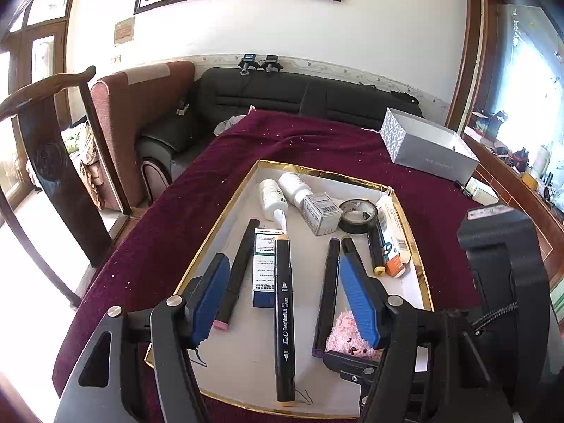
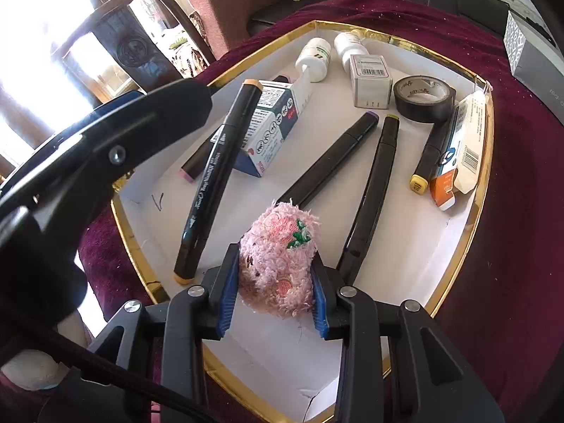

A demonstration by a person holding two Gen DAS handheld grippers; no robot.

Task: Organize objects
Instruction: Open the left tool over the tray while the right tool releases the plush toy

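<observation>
A white gold-rimmed tray (image 1: 229, 211) (image 2: 454, 257) on the maroon cloth holds several black markers, two white bottles (image 1: 273, 194), small boxes and a black tape roll (image 1: 357, 215) (image 2: 424, 97). My right gripper (image 2: 275, 268) is shut on a fluffy pink cloth item (image 2: 278, 257) above the tray's near part; it also shows in the left wrist view (image 1: 343, 335). My left gripper (image 1: 285, 285) is open and empty, its blue pads on either side of a black marker (image 1: 283, 313) (image 2: 211, 183) lying below.
A grey patterned box (image 1: 426, 144) stands on the cloth at the far right. A dark sofa (image 1: 282, 91), a red armchair (image 1: 141, 112) and a wooden chair (image 1: 53, 162) lie beyond the table's far and left edges.
</observation>
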